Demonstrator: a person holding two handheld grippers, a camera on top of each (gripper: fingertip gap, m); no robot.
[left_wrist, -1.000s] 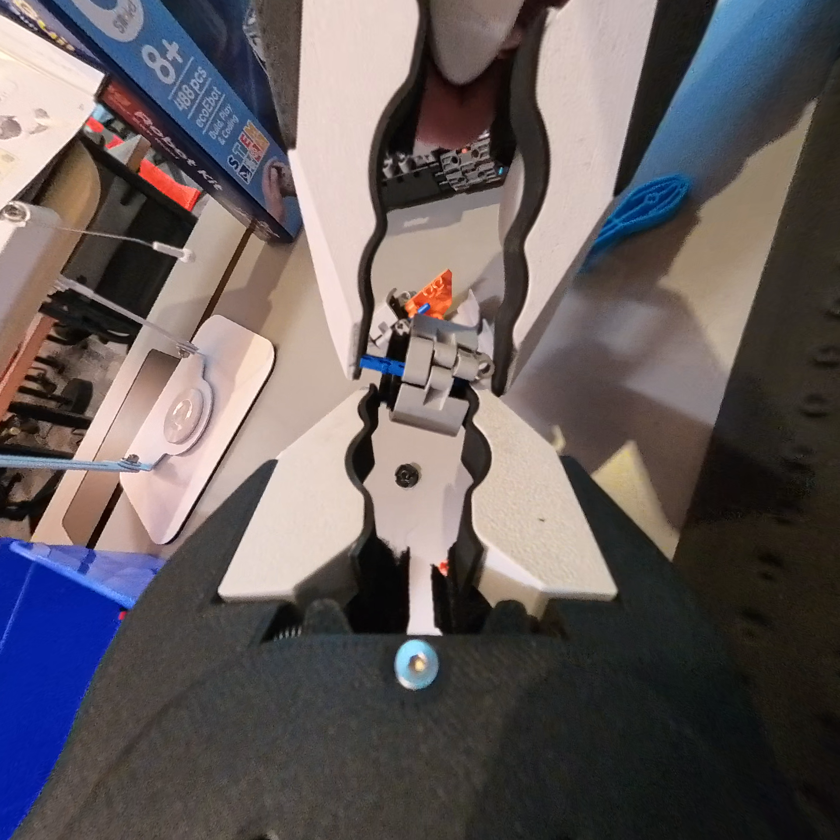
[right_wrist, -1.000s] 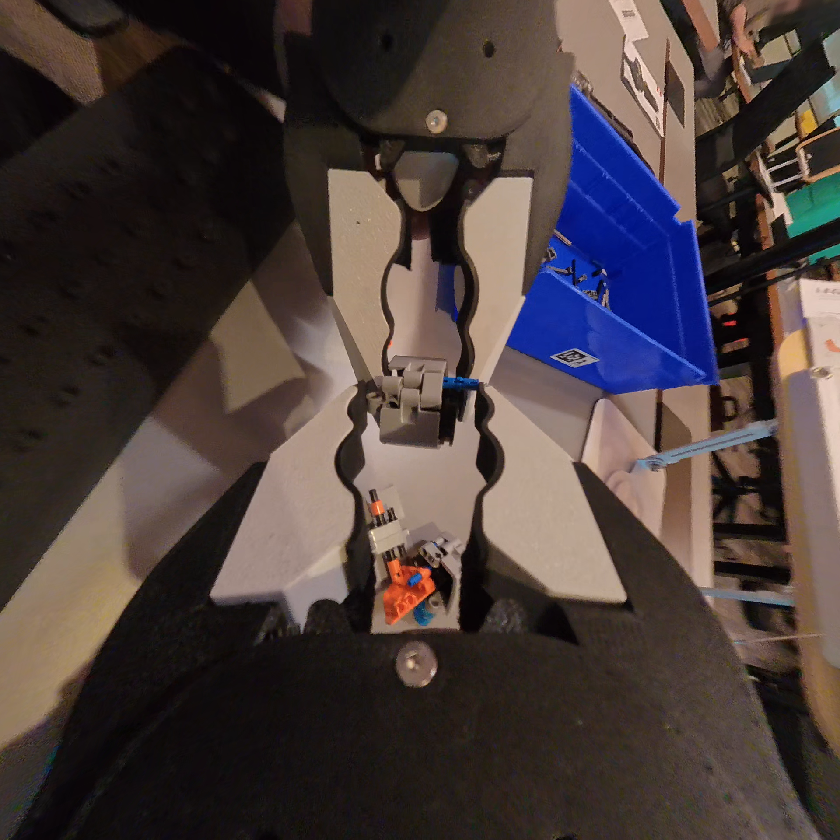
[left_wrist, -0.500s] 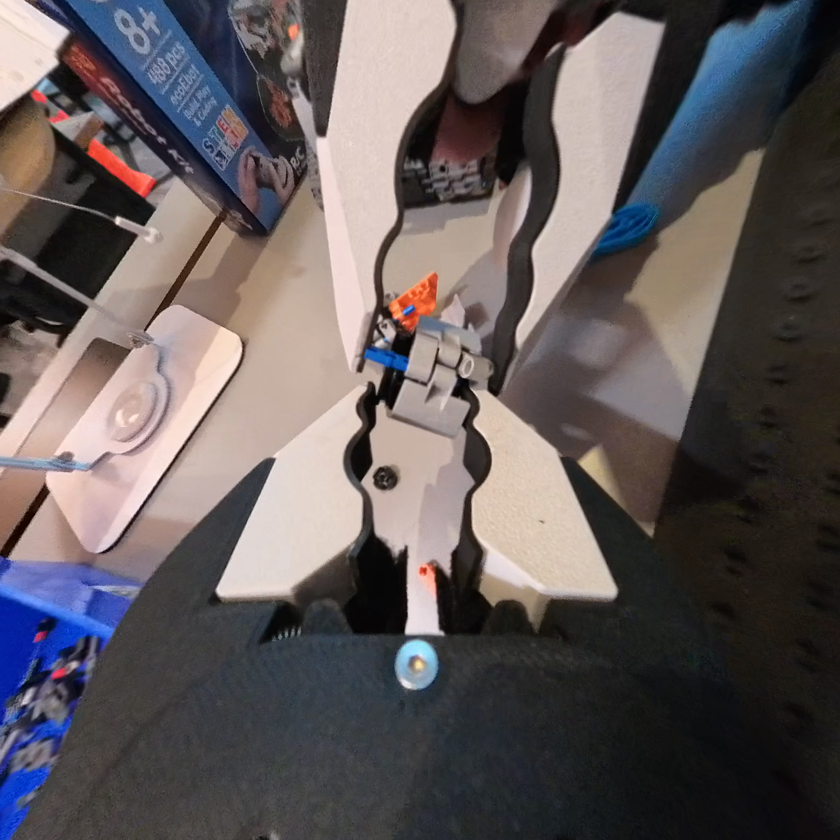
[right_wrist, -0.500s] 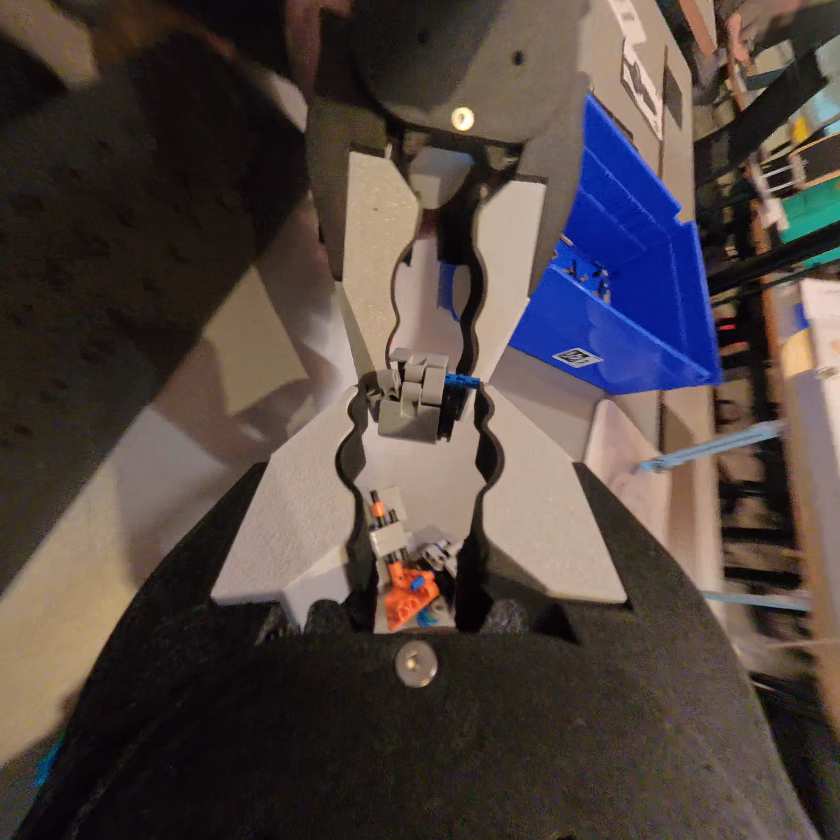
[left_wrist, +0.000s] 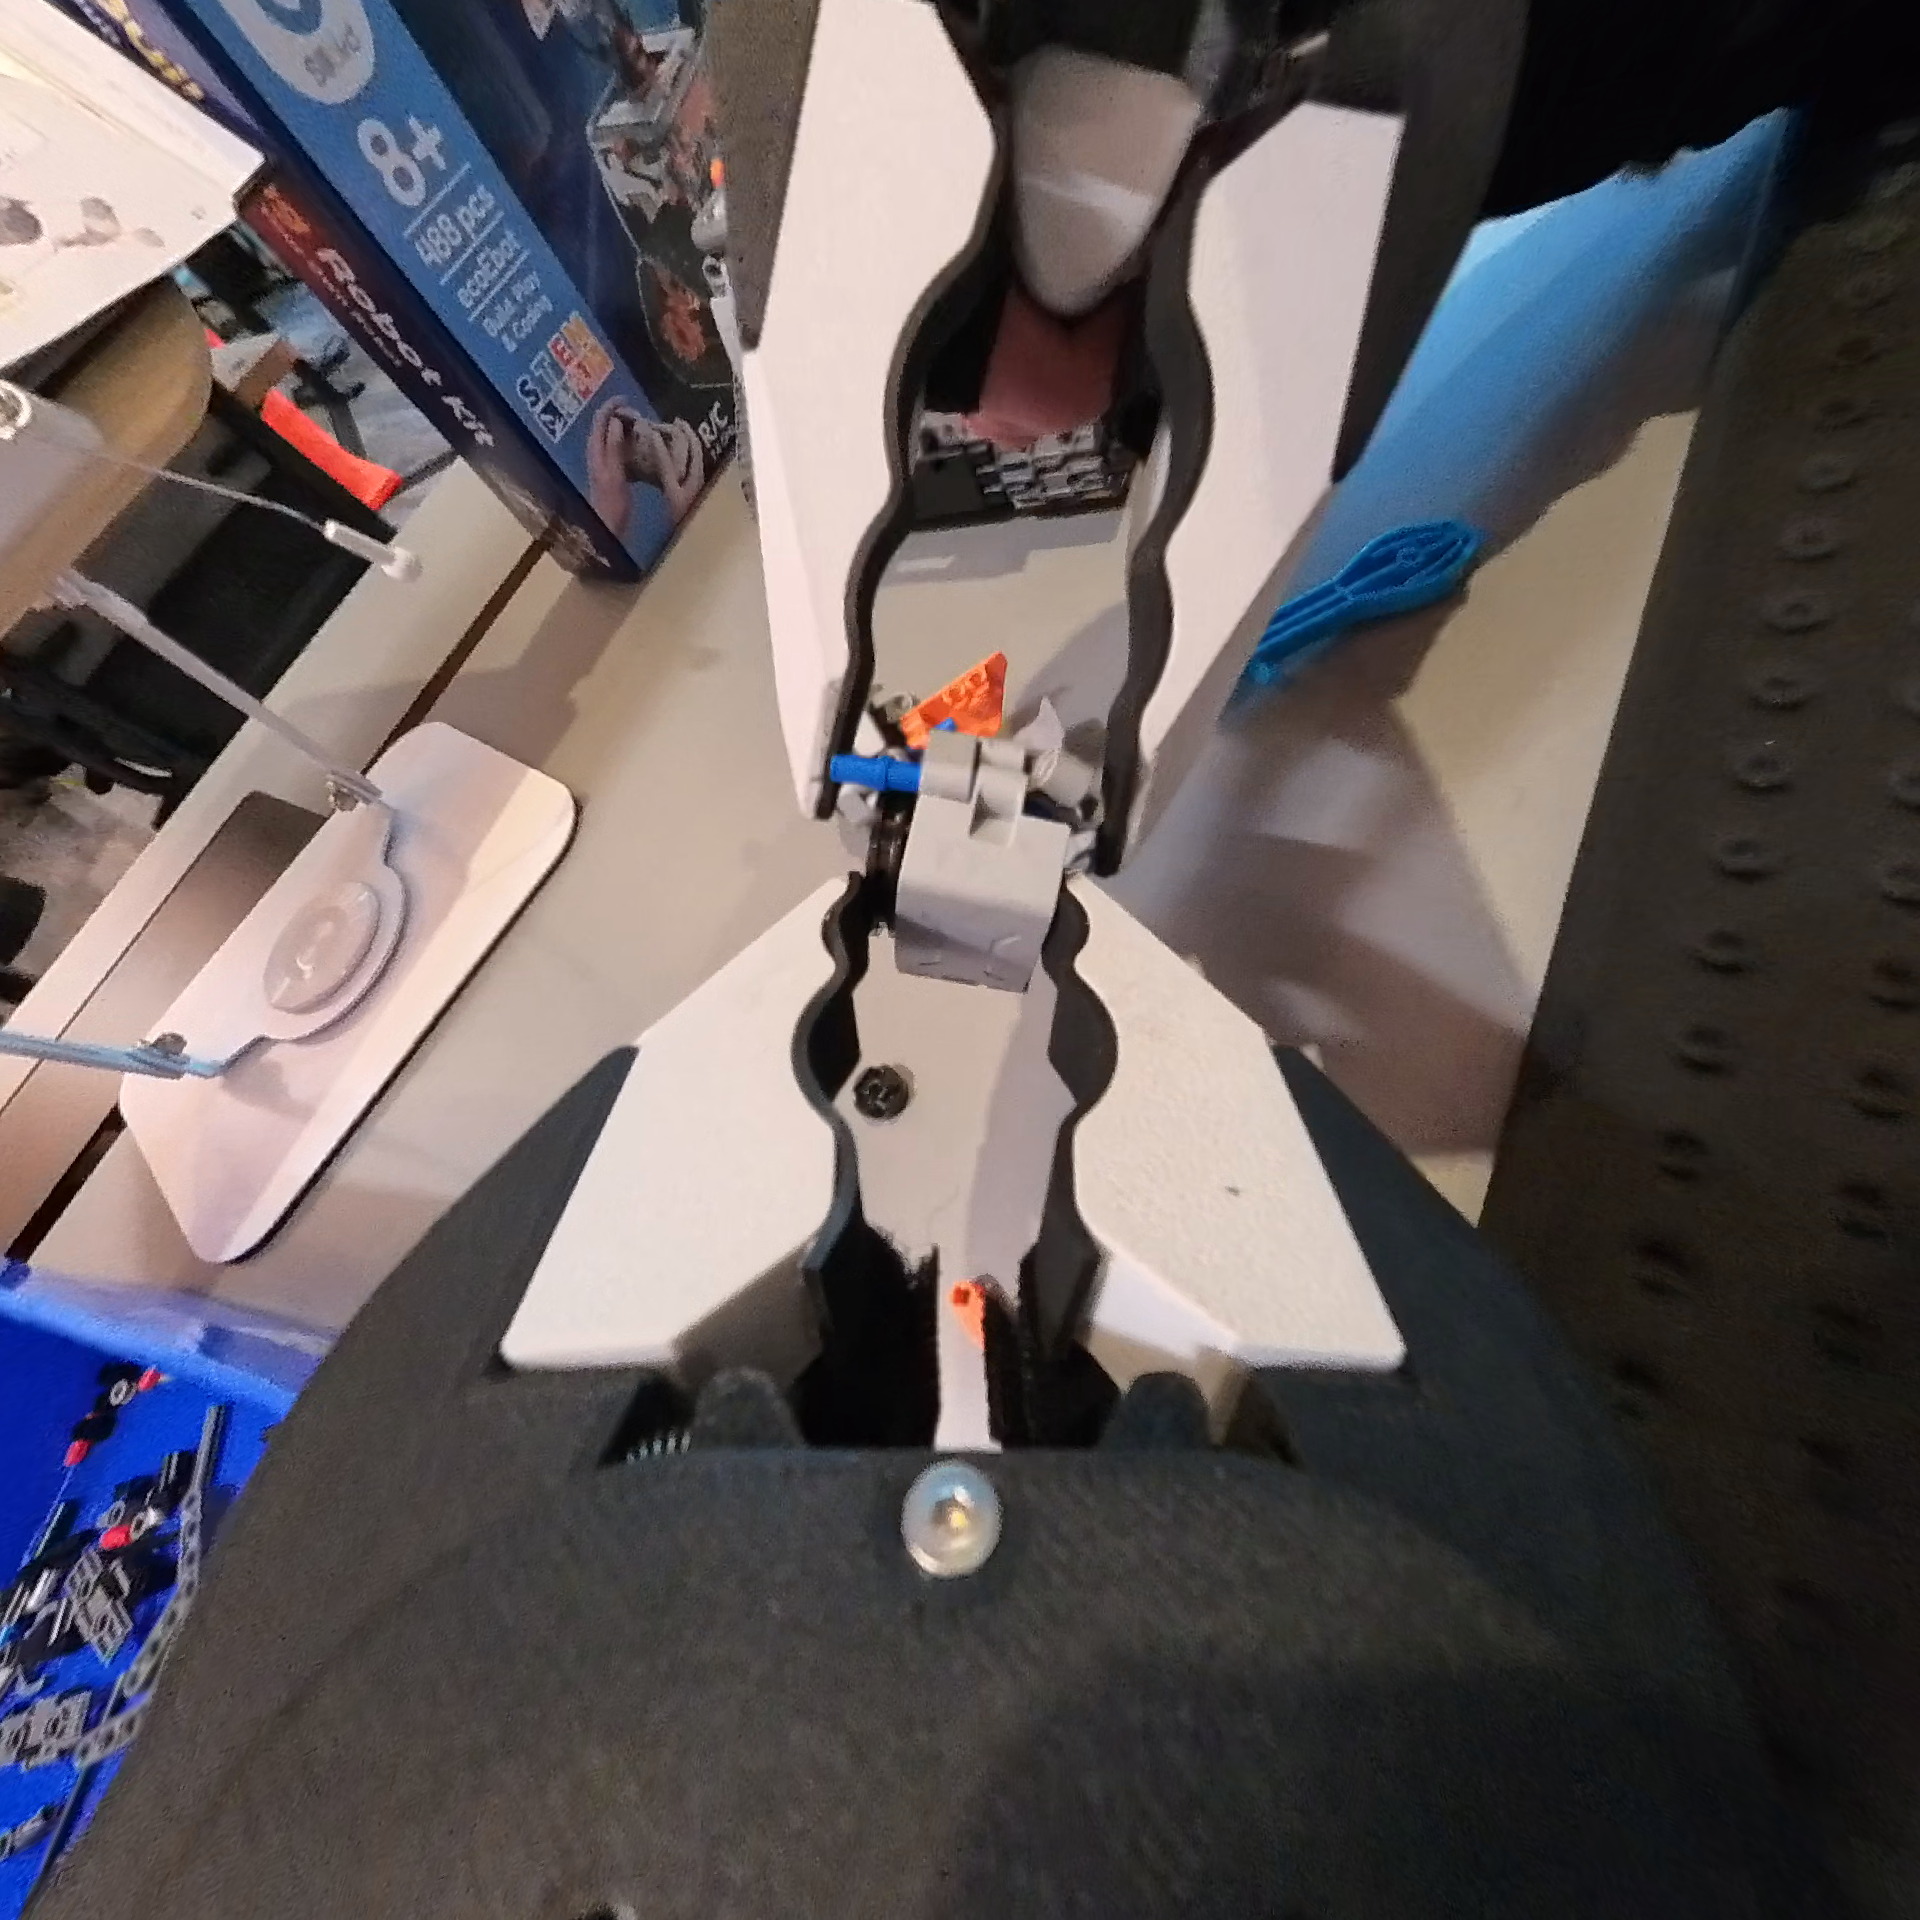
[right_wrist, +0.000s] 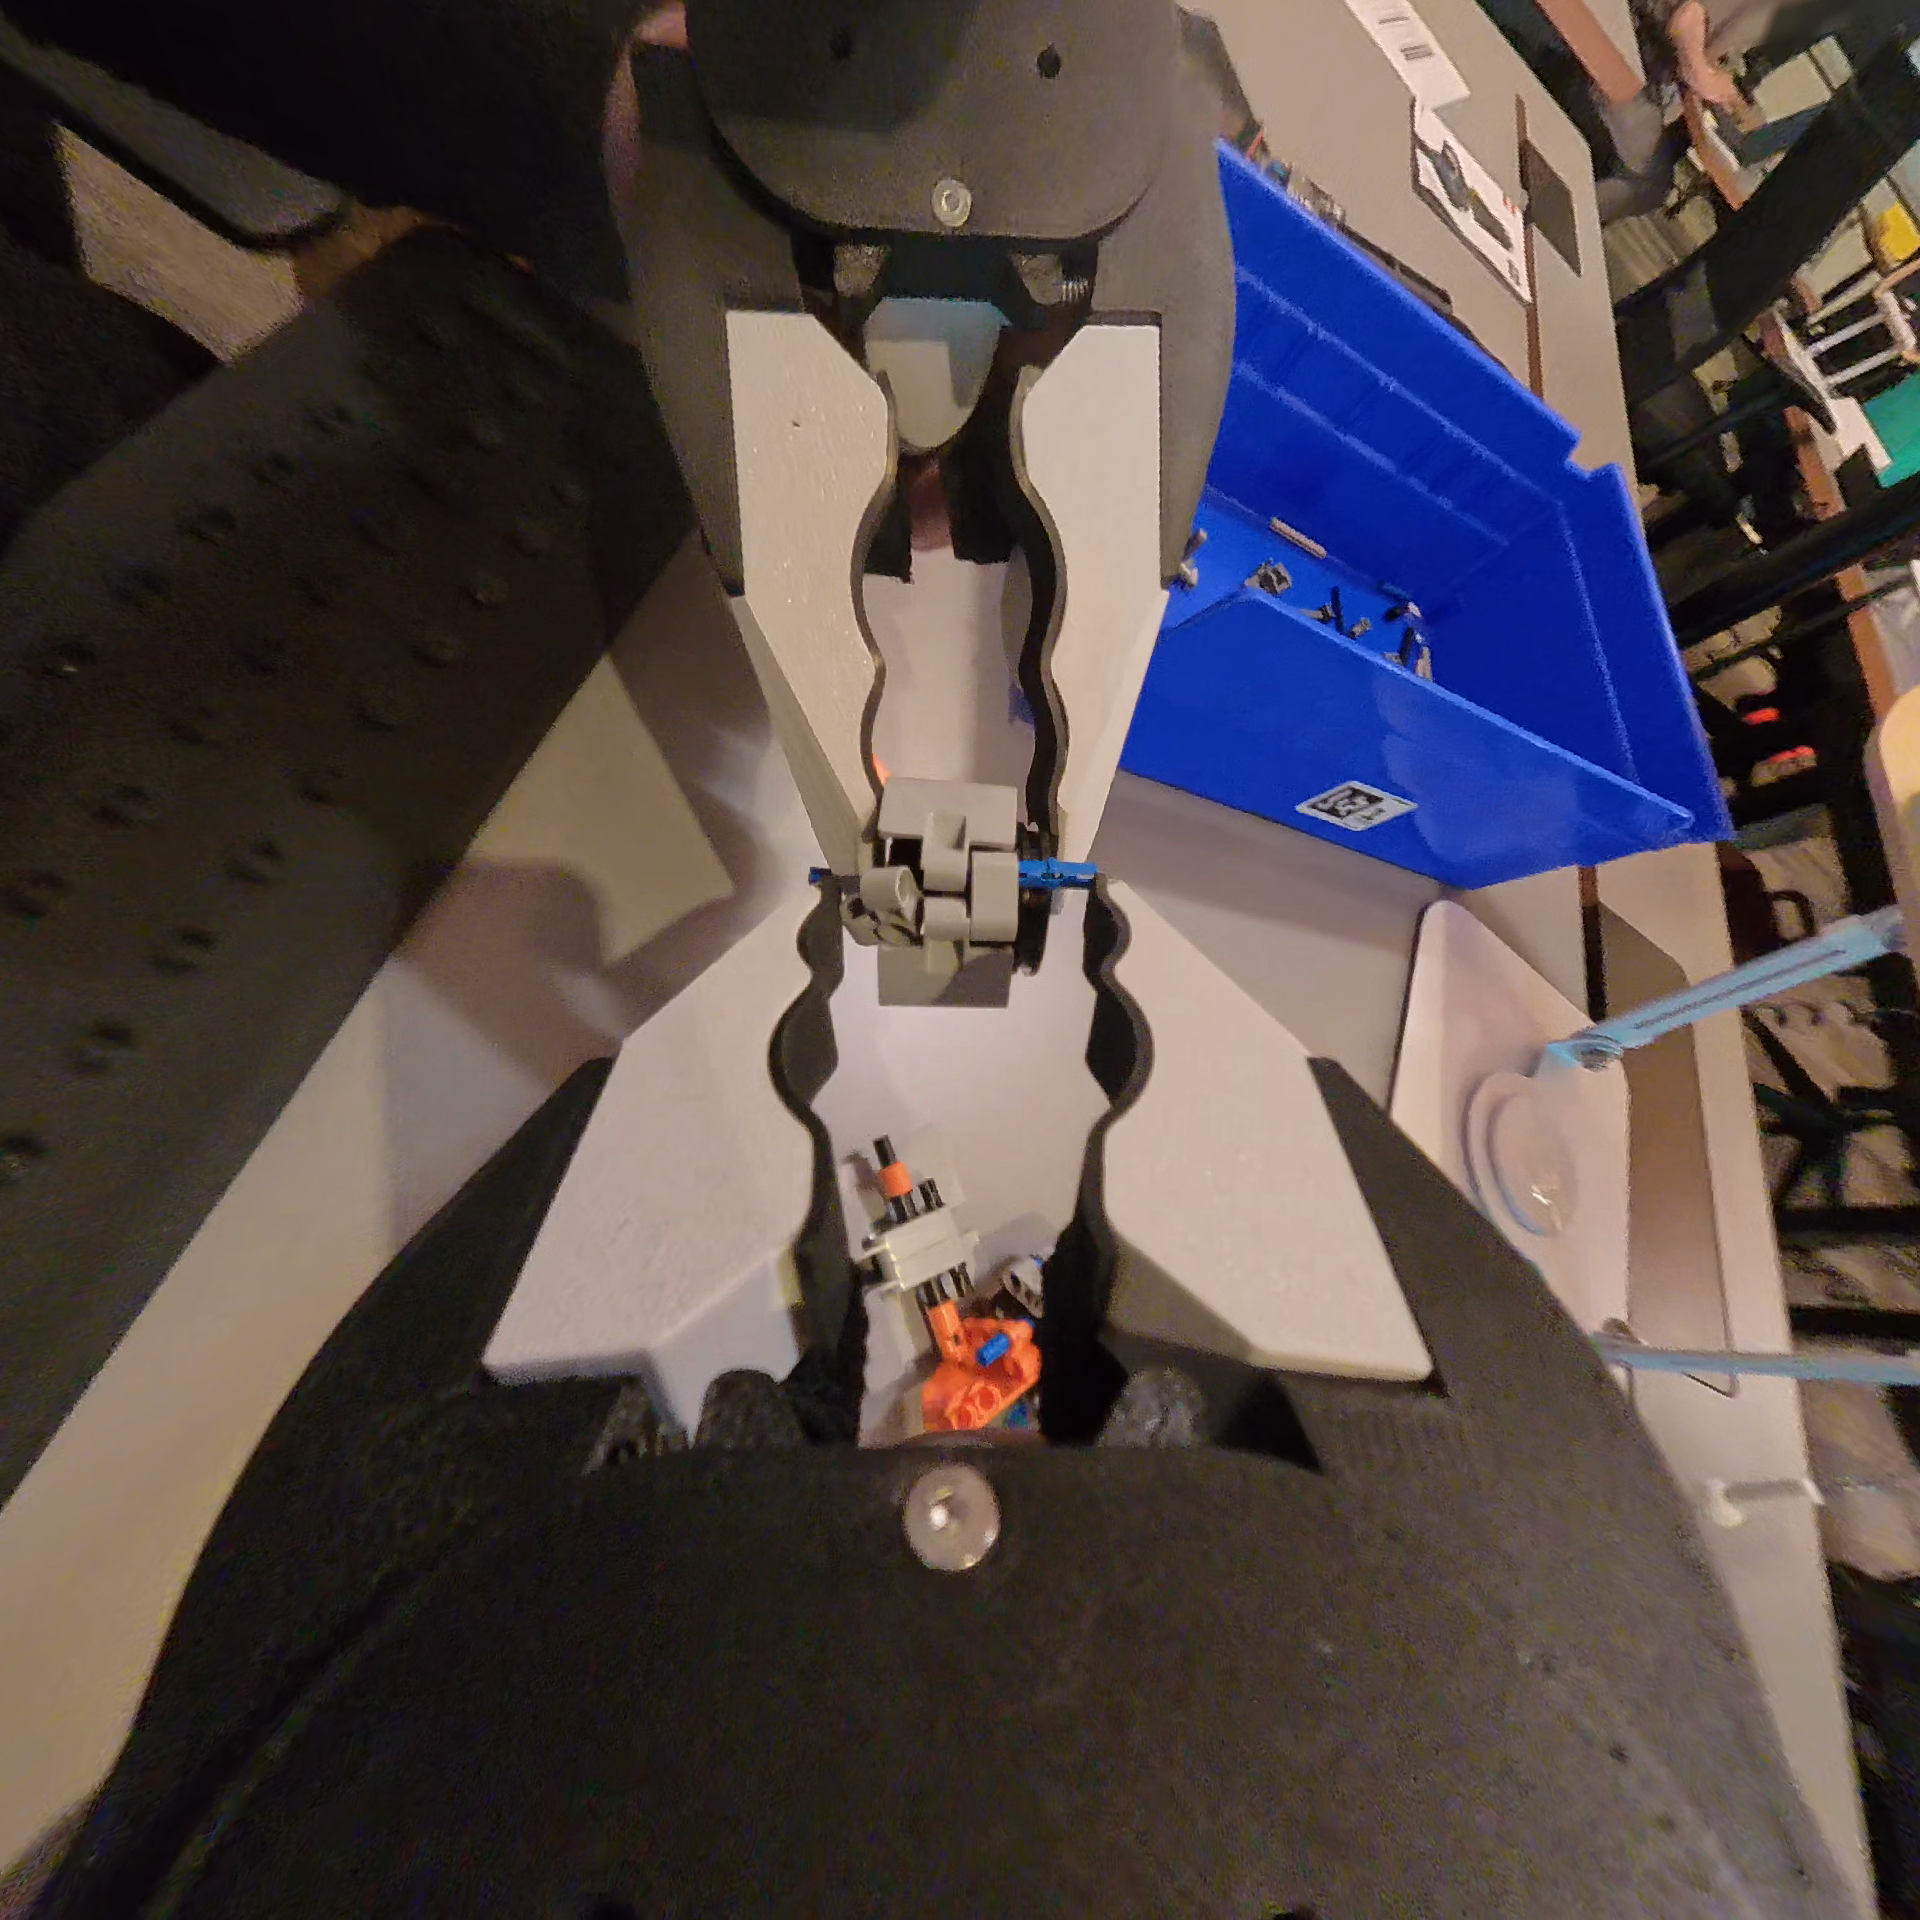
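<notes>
Grippers met tip to tip at the centre of both frames when I looked, each pinching the same small grey brick assembly (left_wrist: 971, 873) from opposite ends. My left gripper (left_wrist: 966, 904) rose from the bottom of the left wrist view, its jaws pressed against the grey block, while the right gripper (left_wrist: 971, 800) reached down from the top, clamped on the part's far end, where a blue pin (left_wrist: 868, 771) stuck out to the left. Just behind lay an orange piece (left_wrist: 966, 691) on the pale table (left_wrist: 644, 665). A white stand base (left_wrist: 343, 966) sat at left centre, a blue kit box (left_wrist: 468, 270) at upper left, and a blue bin (left_wrist: 83, 1455) of loose parts at lower left. In the right wrist view, my right gripper (right_wrist: 956, 914) held the assembly (right_wrist: 945, 883) at centre frame, with the left gripper (right_wrist: 951, 821) coming from above. Loose orange and grey parts (right_wrist: 951, 1320) lay between my jaws near the bottom, and the blue bin (right_wrist: 1382, 644) filled the upper right.
</notes>
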